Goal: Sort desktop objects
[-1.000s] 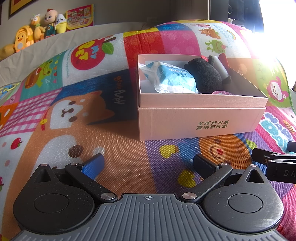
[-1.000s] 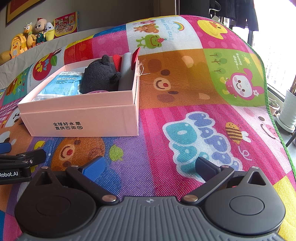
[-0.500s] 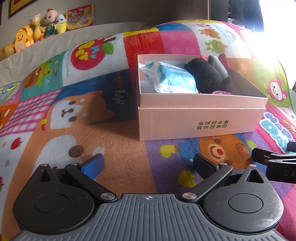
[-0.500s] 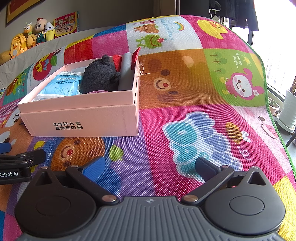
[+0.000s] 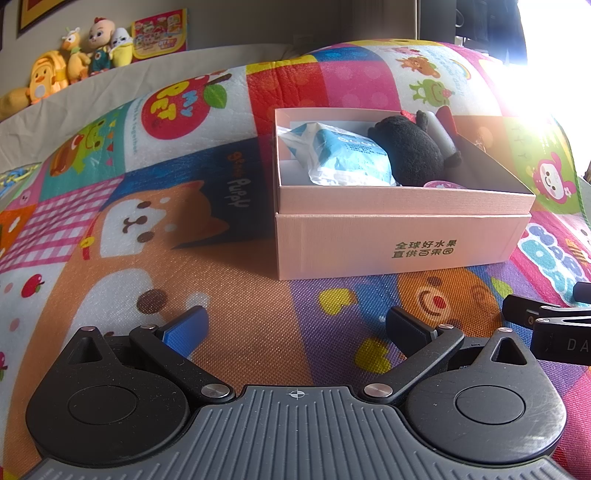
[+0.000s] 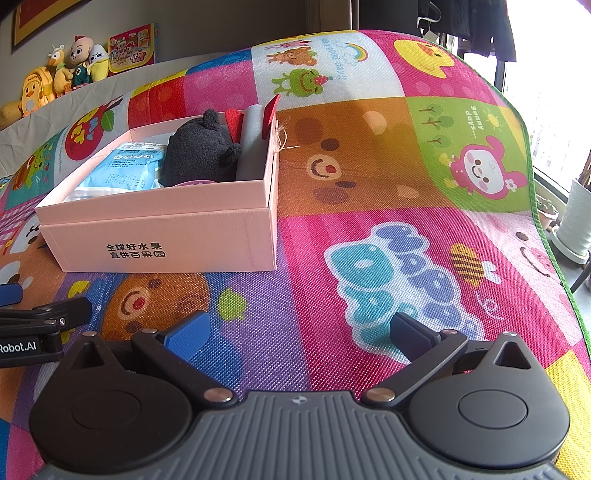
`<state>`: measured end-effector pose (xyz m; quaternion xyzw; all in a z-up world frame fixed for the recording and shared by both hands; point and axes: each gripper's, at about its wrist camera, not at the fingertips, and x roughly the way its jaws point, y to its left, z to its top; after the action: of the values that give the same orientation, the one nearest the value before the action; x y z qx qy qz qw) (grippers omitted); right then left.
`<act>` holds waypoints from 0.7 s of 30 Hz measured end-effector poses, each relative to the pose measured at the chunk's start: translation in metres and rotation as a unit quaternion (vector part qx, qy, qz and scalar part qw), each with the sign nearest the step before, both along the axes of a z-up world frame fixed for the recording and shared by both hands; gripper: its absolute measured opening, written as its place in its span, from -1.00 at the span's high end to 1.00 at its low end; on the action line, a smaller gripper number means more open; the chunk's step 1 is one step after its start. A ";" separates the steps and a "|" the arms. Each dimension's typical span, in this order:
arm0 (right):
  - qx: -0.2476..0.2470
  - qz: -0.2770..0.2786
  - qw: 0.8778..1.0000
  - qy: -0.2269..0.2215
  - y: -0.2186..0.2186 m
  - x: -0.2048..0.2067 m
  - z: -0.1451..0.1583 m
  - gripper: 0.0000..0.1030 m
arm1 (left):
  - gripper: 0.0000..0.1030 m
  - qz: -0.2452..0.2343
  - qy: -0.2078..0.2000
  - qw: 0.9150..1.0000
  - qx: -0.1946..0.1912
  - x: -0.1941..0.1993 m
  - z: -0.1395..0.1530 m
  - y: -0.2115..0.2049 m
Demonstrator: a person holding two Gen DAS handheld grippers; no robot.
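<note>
A pink cardboard box (image 5: 399, 236) stands on the colourful play mat, also seen in the right wrist view (image 6: 159, 236). Inside lie a blue-white packet (image 5: 343, 158), a black plush toy (image 5: 413, 151), a grey roll with red parts (image 6: 255, 140) and a small pink round item (image 5: 441, 184). My left gripper (image 5: 295, 328) is open and empty, low over the mat in front of the box's left half. My right gripper (image 6: 299, 332) is open and empty, in front of and to the right of the box. Each gripper's side shows in the other's view.
The play mat (image 6: 369, 184) covers the surface; its green edge (image 6: 546, 229) falls off at the right, with a white plant pot (image 6: 576, 218) beyond. Plush toys (image 5: 74, 62) and a picture book (image 5: 159, 33) sit on a ledge at the back left.
</note>
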<state>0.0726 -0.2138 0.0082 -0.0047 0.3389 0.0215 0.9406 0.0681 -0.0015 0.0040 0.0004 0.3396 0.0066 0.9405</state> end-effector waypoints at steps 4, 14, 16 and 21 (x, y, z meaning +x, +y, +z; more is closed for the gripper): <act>0.000 0.000 1.000 0.000 0.000 0.000 0.000 -1.00 | -1.00 0.000 0.000 1.000 0.000 0.000 0.000 0.000; 0.000 0.000 1.000 0.000 0.000 0.000 0.000 -1.00 | -1.00 0.010 0.000 1.000 0.002 0.002 0.000 -0.002; 0.000 0.000 1.000 0.000 0.000 0.000 0.000 -1.00 | -1.00 0.006 0.003 1.000 -0.004 0.001 0.001 -0.001; -0.001 0.000 1.000 0.000 0.000 0.000 0.000 -1.00 | -1.00 -0.020 0.020 1.000 0.005 -0.002 0.004 0.000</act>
<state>0.0727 -0.2137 0.0083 -0.0056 0.3389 0.0213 0.9406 0.0658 -0.0012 0.0078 0.0116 0.3586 -0.0106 0.9333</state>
